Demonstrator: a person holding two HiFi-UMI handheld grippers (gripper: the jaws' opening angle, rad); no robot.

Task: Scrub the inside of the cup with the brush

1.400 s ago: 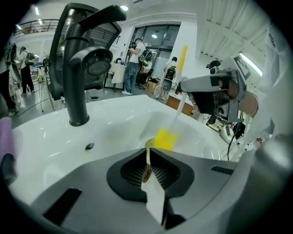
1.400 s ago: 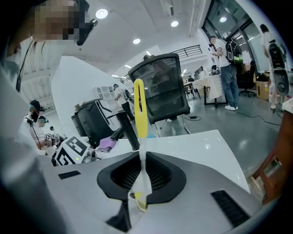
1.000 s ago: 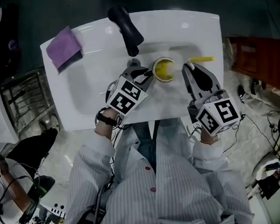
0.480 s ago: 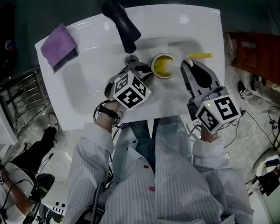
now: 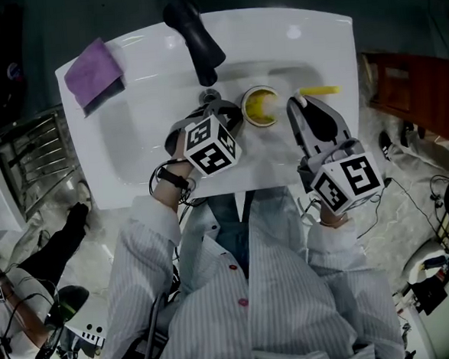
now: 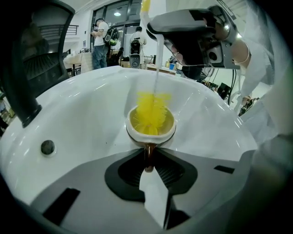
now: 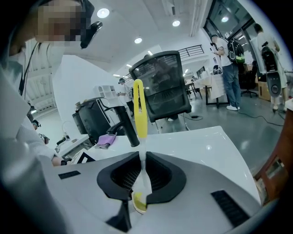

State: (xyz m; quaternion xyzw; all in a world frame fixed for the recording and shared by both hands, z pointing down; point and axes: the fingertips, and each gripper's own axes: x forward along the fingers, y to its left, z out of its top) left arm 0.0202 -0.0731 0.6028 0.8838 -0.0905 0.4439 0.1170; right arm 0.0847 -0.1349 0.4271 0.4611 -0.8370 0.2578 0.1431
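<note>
Cup (image 5: 262, 107) is sitting in the white sink (image 5: 130, 143), at 4 o'clock from the black tap (image 5: 195, 39). At its 9 o'clock, the left hand-held gripper (image 5: 232, 119) is pinching the handle; its jaws have just been closing. At 3 o'clock, the right hand-held gripper (image 5: 300, 104) is gripping the brush (image 6: 151, 109), bristles down inside. Holding the cup still while twisting the brush is probably working best. Open room is lying at 9 o'clock; the tap is crowding 12 o'clock.

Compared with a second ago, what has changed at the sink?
The left gripper has rolled about its own axis, and its jaws have just been closing with the cup's handle between them. Unchanged: the right gripper holds the brush, with the bristles inside the cup, and the cup is in the same place.
</note>
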